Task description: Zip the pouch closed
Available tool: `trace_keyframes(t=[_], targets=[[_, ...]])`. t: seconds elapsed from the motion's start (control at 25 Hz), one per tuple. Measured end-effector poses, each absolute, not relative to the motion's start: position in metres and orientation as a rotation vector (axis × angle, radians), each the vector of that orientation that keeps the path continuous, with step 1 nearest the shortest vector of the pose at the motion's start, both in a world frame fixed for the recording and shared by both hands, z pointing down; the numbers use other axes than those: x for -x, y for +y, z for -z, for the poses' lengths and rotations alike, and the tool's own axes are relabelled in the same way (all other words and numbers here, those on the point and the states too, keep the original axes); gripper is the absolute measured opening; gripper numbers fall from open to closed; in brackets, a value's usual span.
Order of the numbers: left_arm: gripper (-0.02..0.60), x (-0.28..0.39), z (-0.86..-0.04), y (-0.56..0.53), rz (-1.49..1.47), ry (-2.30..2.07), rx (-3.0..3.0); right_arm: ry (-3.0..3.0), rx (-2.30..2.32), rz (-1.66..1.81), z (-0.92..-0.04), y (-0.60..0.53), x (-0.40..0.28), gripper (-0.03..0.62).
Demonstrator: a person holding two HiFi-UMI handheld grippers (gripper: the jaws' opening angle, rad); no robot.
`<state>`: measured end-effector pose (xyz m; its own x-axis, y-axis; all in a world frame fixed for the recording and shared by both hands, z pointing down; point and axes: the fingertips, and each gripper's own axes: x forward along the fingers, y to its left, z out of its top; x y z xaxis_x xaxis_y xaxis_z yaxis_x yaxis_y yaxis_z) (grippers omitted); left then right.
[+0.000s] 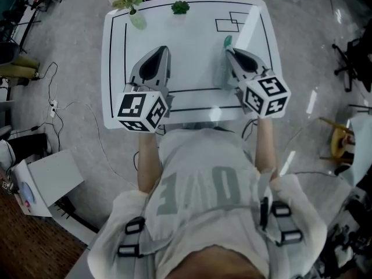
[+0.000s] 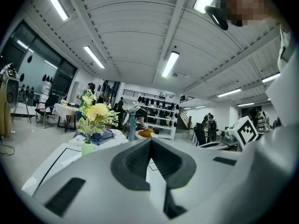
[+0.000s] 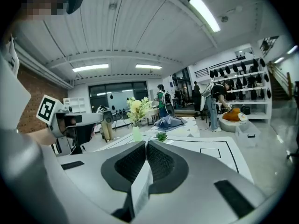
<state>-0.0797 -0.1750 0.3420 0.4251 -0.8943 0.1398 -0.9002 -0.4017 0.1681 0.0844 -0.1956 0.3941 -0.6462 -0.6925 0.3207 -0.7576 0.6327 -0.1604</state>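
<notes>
Starting at the table's [image 1: 116, 92] far left corner: a vase of yellow-white flowers [image 1: 136, 17] stands right at the edge. Left gripper [image 1: 161, 51] hangs over the left half of the table, nose aimed at the far edge, marker cube [image 1: 142, 110] out past the near edge. Its own view shows the jaws pressed together at the tips with nothing sticking out between them, so closed and empty. A small green plant [image 1: 181, 7] sits near the middle of the far edge. The pouch [image 1: 221, 68] is a pale see-through shape with a teal bit at its far end, on the right half of the table, just beside the right gripper's [image 1: 229, 51] left flank and reaching up to its tip. Right gripper's jaws are also closed tip to tip in its own view. Cannot tell if they pinch the pouch's edge or only sit beside it. Black outlined rectangles [image 1: 232, 23] are printed toward the far right corner.
</notes>
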Motion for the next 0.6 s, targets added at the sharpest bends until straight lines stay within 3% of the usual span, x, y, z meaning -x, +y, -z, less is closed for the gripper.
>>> trace_keyframes(t=[0.6], targets=[[0.006, 0.101, -0.352, -0.171, -0.017, -1.637, -2.370, -2.490, -0.881, -0.314, -0.469, -0.191, 0.024, 0.018]])
